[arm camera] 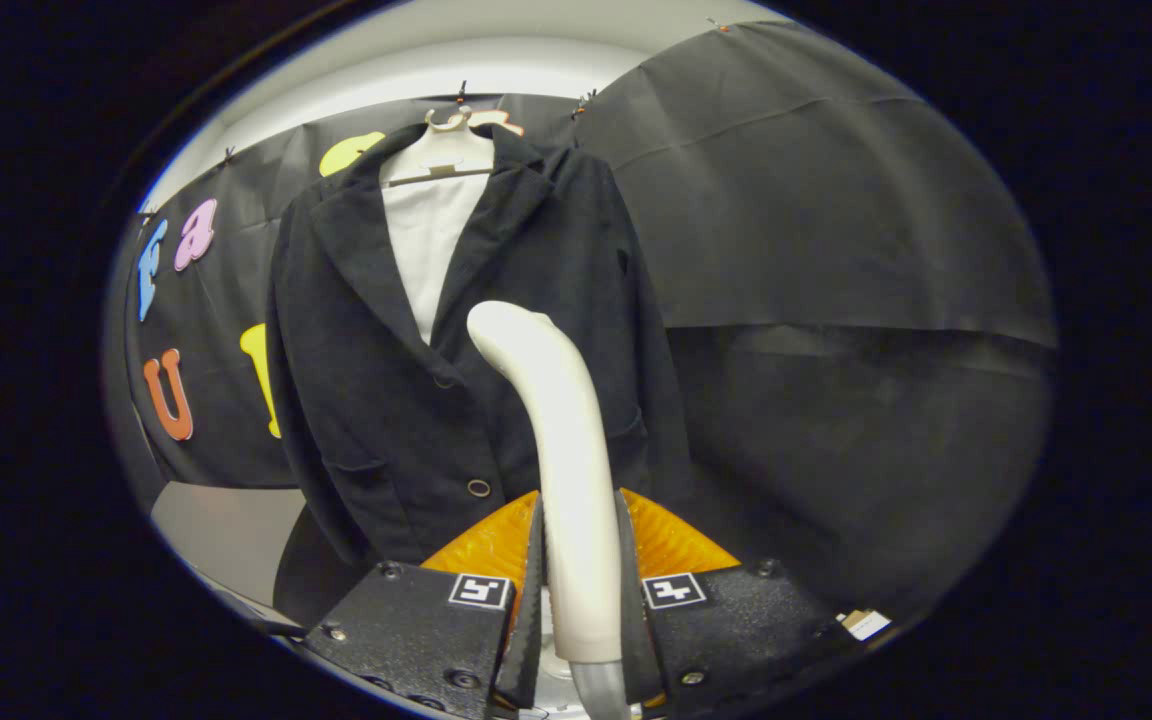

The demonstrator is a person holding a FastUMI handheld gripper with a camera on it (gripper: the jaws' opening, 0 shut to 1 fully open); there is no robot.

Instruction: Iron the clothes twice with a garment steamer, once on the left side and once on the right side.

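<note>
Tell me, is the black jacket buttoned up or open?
Buttoned: the jacket meets below the white shirt. The gripper holds the steamer.

The gripper (pixel 581 590) points forward and slightly upward, its 2 fingers (pixel 528 600) standing nearly parallel and close together. Both fingers press on the handle of the garment steamer (pixel 561 440), 1 on each side, so the jaws are closed around it with no gap showing. The ridged inner pads run along the handle's lower part. Behind the fingers sit the 2 black finger blocks (pixel 406 630), each carrying a square marker, with orange parts (pixel 481 545) of the gripper body rising just ahead of them.
</note>
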